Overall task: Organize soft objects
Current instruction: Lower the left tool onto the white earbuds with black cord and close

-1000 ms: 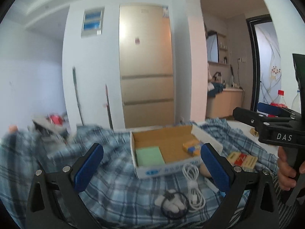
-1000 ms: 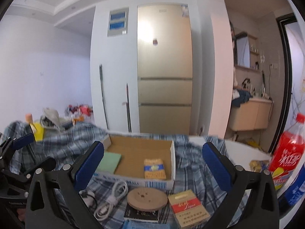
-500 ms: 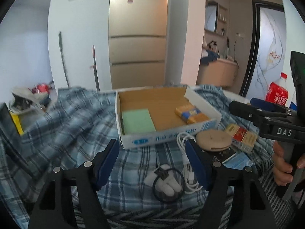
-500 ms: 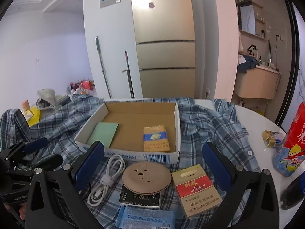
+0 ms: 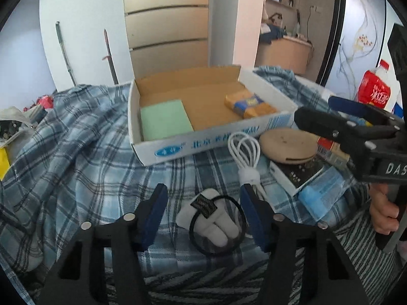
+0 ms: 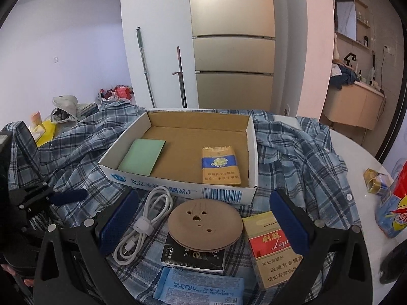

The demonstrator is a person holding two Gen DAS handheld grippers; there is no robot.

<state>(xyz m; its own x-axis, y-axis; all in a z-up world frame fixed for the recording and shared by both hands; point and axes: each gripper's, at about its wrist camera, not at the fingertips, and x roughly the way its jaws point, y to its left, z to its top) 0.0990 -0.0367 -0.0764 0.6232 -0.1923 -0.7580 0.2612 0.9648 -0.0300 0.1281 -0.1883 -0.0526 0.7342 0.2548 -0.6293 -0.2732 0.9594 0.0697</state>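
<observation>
A shallow cardboard box [image 5: 203,142] [image 6: 178,189] sits on a blue plaid cloth, holding a green pad [image 6: 142,156] and a yellow-blue pack [image 6: 220,165]. In the left wrist view my left gripper [image 5: 203,213] is open, its jaws either side of a white soft item with a black hair band [image 5: 216,223]. My right gripper [image 6: 203,223] is open over a round tan disc [image 6: 204,225], a coiled white cable [image 6: 145,223] and a red-yellow pack [image 6: 273,250]. It also shows in the left wrist view [image 5: 315,117]. A blue mask packet [image 6: 198,289] lies nearest.
A black box [image 6: 193,256] lies under the disc. A red-labelled bottle [image 5: 376,91] stands at the right on the white table [image 6: 356,157]. A small gold pack [image 6: 376,181] lies near it. Clutter sits on the floor at the far left.
Both grippers have tilted down and moved closer to the objects. My left gripper's jaws have narrowed and now flank the white item with the hair band.
</observation>
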